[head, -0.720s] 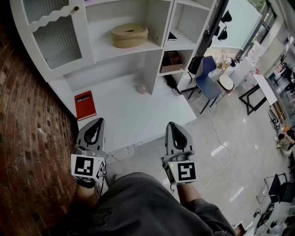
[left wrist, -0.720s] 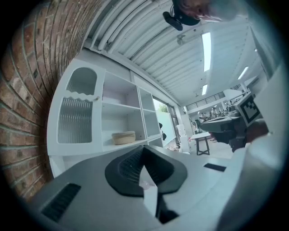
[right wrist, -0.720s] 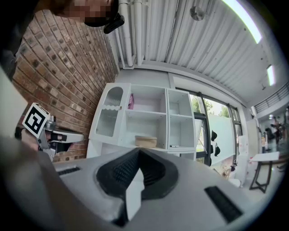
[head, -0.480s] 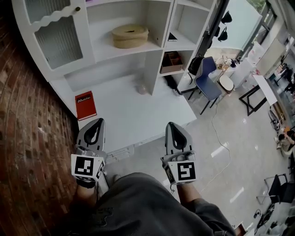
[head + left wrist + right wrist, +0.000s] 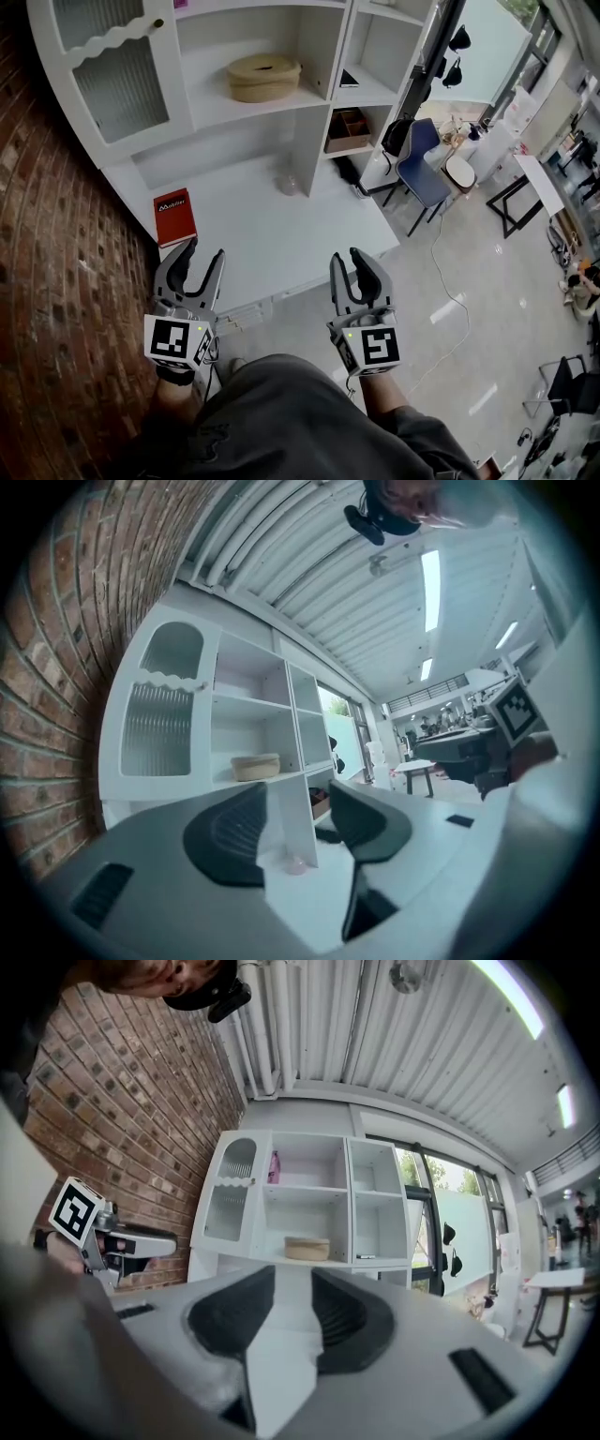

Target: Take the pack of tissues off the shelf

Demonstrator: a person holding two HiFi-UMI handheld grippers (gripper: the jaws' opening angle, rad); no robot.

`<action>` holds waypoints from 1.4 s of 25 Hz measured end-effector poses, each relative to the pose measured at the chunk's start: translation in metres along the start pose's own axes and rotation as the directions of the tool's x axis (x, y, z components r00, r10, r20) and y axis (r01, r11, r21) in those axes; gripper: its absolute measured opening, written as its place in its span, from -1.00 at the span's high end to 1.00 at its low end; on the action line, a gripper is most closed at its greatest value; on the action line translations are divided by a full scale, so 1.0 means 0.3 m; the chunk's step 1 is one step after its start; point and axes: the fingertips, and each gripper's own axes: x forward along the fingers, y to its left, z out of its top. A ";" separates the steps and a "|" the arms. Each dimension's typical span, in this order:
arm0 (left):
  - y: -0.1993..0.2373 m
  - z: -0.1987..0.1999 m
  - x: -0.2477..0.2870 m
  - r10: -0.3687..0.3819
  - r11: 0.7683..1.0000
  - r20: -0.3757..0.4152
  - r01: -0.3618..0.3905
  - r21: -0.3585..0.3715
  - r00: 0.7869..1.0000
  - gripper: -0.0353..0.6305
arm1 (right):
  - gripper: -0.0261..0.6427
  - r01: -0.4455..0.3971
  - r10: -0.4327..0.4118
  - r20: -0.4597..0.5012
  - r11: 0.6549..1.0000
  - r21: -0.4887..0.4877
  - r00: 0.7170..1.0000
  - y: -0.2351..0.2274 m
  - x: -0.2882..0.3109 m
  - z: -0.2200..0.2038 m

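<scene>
The tan woven tissue pack (image 5: 263, 75) is lying on a shelf of the white shelf unit (image 5: 323, 47), in the upper centre of the head view, well apart from both grippers. The left gripper (image 5: 204, 247) is hovering at the lower left with jaws spread and nothing between them. The right gripper (image 5: 347, 258) is hovering at the lower centre with jaws a little apart, also empty. A red book (image 5: 174, 216) is lying on the white counter (image 5: 281, 234), near the left gripper.
</scene>
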 end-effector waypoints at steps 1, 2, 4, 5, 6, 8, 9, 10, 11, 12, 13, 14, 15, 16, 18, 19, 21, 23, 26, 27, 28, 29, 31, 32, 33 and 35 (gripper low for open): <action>-0.005 -0.002 0.004 -0.013 1.000 -0.004 0.013 -0.004 1.000 0.14 | 0.46 -0.014 0.014 -0.012 1.000 -0.003 1.000 0.004 0.005 -0.004; -0.011 -0.003 0.007 -0.021 1.000 -0.006 0.021 -0.002 1.000 -0.06 | 0.10 -0.026 0.026 -0.022 1.000 -0.008 0.999 0.009 0.009 -0.007; -0.017 -0.002 0.006 -0.018 1.000 -0.004 0.018 0.022 1.000 -0.37 | -0.49 -0.031 0.031 -0.023 0.999 -0.022 0.999 0.016 0.013 -0.007; -0.017 0.000 0.005 -0.012 0.999 -0.002 0.012 0.032 1.000 -0.42 | -0.61 -0.028 0.027 -0.019 0.999 -0.027 0.999 0.017 0.012 -0.007; -0.017 0.001 0.005 -0.008 0.999 -0.002 0.008 0.034 1.000 -0.47 | -0.70 -0.024 0.023 -0.017 0.999 -0.031 1.000 0.016 0.011 -0.007; -0.022 -0.007 0.011 -0.011 1.000 -0.015 0.011 0.019 1.000 -0.48 | -0.76 -0.020 0.019 -0.020 0.999 -0.034 1.000 0.013 0.005 -0.012; -0.027 -0.013 0.014 -0.012 1.000 -0.022 0.012 0.010 1.000 -0.48 | -0.76 -0.019 0.019 -0.021 0.999 -0.028 1.000 0.009 0.000 -0.016; -0.031 -0.019 0.017 -0.011 1.000 -0.028 0.011 0.002 1.000 -0.48 | -0.76 -0.019 0.018 -0.024 1.000 -0.021 1.000 0.004 -0.004 -0.022; -0.036 -0.024 0.020 -0.007 1.000 -0.032 0.007 -0.002 0.999 -0.48 | -0.76 -0.018 0.017 -0.027 1.000 -0.018 0.999 -0.003 -0.009 -0.027; -0.041 -0.027 0.023 -0.002 1.000 -0.035 0.002 -0.005 0.999 -0.48 | -0.76 -0.017 0.017 -0.031 1.000 -0.018 0.999 -0.013 -0.014 -0.031; -0.049 -0.027 0.027 0.003 1.000 -0.037 -0.003 -0.007 0.999 -0.48 | -0.76 -0.017 0.017 -0.033 1.000 -0.017 0.999 -0.024 -0.018 -0.034; -0.057 -0.026 0.031 0.008 1.000 -0.038 -0.008 -0.008 0.999 -0.48 | -0.76 -0.018 0.017 -0.034 1.000 -0.015 0.999 -0.037 -0.023 -0.035; -0.066 -0.023 0.035 0.013 1.000 -0.039 -0.014 -0.009 0.999 -0.48 | -0.76 -0.020 0.019 -0.035 1.000 -0.014 0.999 -0.050 -0.028 -0.035; -0.076 -0.021 0.038 0.019 1.000 -0.041 -0.019 -0.008 0.999 -0.48 | -0.76 -0.022 0.022 -0.035 1.000 -0.013 0.999 -0.063 -0.034 -0.036; -0.095 -0.022 0.041 0.027 1.000 -0.046 -0.028 -0.007 0.999 -0.48 | -0.76 -0.030 0.030 -0.037 0.999 -0.011 0.999 -0.086 -0.045 -0.044; -0.105 -0.025 0.043 0.031 0.999 -0.049 -0.031 -0.008 0.998 -0.48 | -0.76 -0.035 0.034 -0.039 0.999 -0.010 0.999 -0.096 -0.048 -0.052; -0.120 -0.032 0.048 0.035 0.999 -0.058 -0.036 -0.010 0.998 -0.48 | -0.76 -0.044 0.044 -0.047 0.999 -0.003 0.998 -0.113 -0.044 -0.071; -0.127 -0.044 0.057 0.035 0.999 -0.072 -0.036 -0.014 0.997 -0.48 | -0.76 -0.050 0.051 -0.057 0.999 0.011 0.997 -0.123 -0.032 -0.091; -0.116 -0.062 0.080 0.032 0.999 -0.089 -0.034 -0.014 0.996 -0.48 | -0.76 -0.057 0.058 -0.064 0.998 0.018 0.996 -0.129 0.004 -0.105; -0.106 -0.068 0.092 0.031 0.999 -0.091 -0.033 -0.014 0.995 -0.48 | -0.75 -0.059 0.060 -0.065 0.998 0.016 0.996 -0.131 0.023 -0.108; -0.093 -0.075 0.108 0.030 0.999 -0.092 -0.032 -0.016 0.995 -0.48 | -0.75 -0.059 0.060 -0.066 0.998 0.017 0.996 -0.132 0.045 -0.111; -0.078 -0.083 0.126 0.029 0.999 -0.092 -0.031 -0.017 0.995 -0.48 | -0.75 -0.057 0.058 -0.067 0.998 0.018 0.996 -0.132 0.069 -0.114; -0.044 -0.103 0.168 0.024 0.999 -0.095 -0.027 -0.024 0.995 -0.48 | -0.75 -0.053 0.054 -0.068 0.998 0.016 0.996 -0.132 0.119 -0.117; -0.026 -0.112 0.190 0.021 0.999 -0.097 -0.023 -0.028 0.995 -0.48 | -0.75 -0.052 0.053 -0.070 0.999 0.013 0.996 -0.131 0.143 -0.118; -0.008 -0.120 0.212 0.017 0.999 -0.098 -0.020 -0.033 0.995 -0.48 | -0.75 -0.051 0.051 -0.072 0.999 0.010 0.996 -0.130 0.168 -0.119; 0.028 -0.130 0.261 0.008 0.999 -0.094 -0.012 -0.042 0.996 -0.48 | -0.75 -0.049 0.049 -0.074 0.999 0.002 0.996 -0.132 0.225 -0.117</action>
